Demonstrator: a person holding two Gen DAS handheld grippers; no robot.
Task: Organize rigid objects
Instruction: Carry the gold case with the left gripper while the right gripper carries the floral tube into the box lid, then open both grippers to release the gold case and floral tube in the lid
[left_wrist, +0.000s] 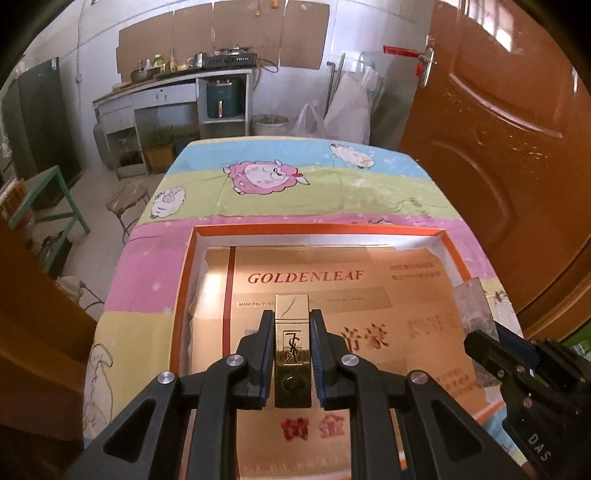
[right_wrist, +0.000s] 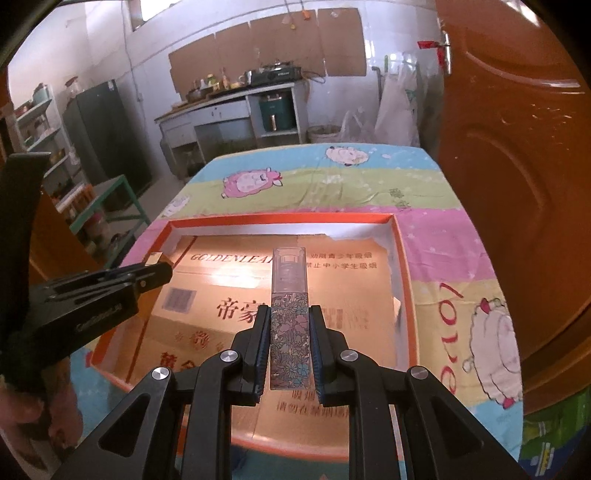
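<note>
My left gripper is shut on a gold lipstick case with a black monogram, held above an orange-rimmed box lined with gold GOLDENLEAF cardboard. My right gripper is shut on a slim floral spray bottle with a clear cap, over the same orange-rimmed box. In the right wrist view the left gripper reaches in from the left, the gold case's tip showing past its fingers. In the left wrist view the right gripper enters at the right edge.
The box rests on a table under a pastel sheep-print cloth. An orange-brown door stands close on the right. A stool and a green table sit on the floor to the left. A kitchen counter lines the far wall.
</note>
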